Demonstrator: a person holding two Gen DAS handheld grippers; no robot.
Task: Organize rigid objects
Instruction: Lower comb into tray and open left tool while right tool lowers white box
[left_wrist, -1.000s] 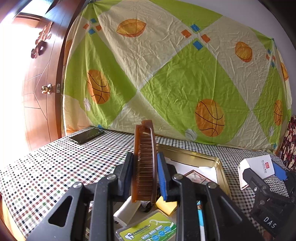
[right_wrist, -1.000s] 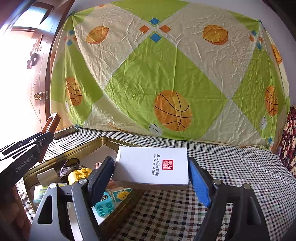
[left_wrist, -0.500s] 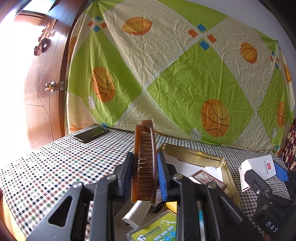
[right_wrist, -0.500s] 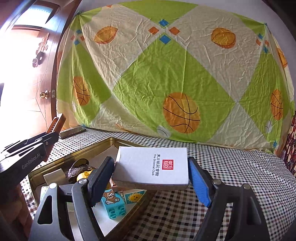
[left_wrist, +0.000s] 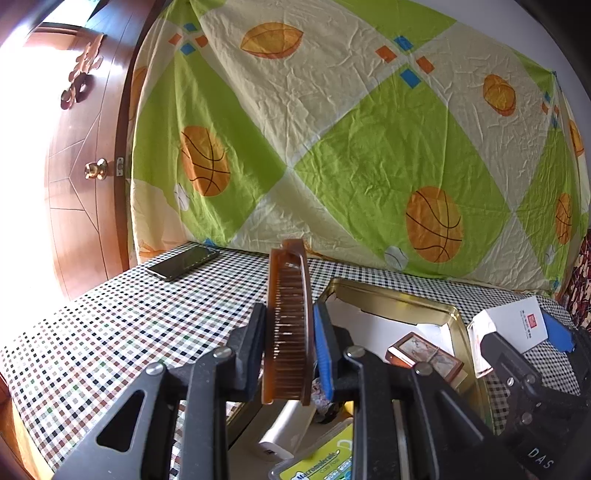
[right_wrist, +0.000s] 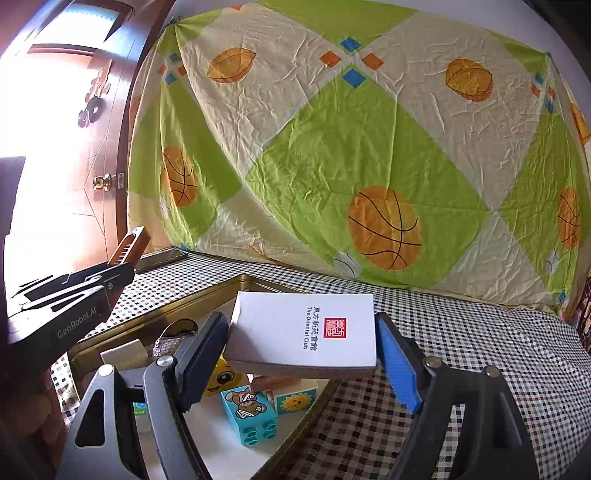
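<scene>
My left gripper (left_wrist: 289, 347) clamped on brown comb (left_wrist: 287, 325), held on edge above gold tin tray (left_wrist: 391, 295). Comb looks stiff, light, slick; pads on flat sides suit it, teeth probably fragile. My right gripper (right_wrist: 301, 345) pinching white card box (right_wrist: 303, 332) by short sides, flat, over tray's right rim. Box likely light, crushable; keep squeeze gentle. Count: one comb, one box, one tray, two toy blocks (right_wrist: 248, 413) visible inside, one phone (left_wrist: 183, 262) on checked cloth (left_wrist: 110, 332).

phone (left_wrist: 183, 262) on table (left_wrist: 110, 332) — left of tray (left_wrist: 391, 295) | blocks (right_wrist: 255, 413) in tray
</scene>
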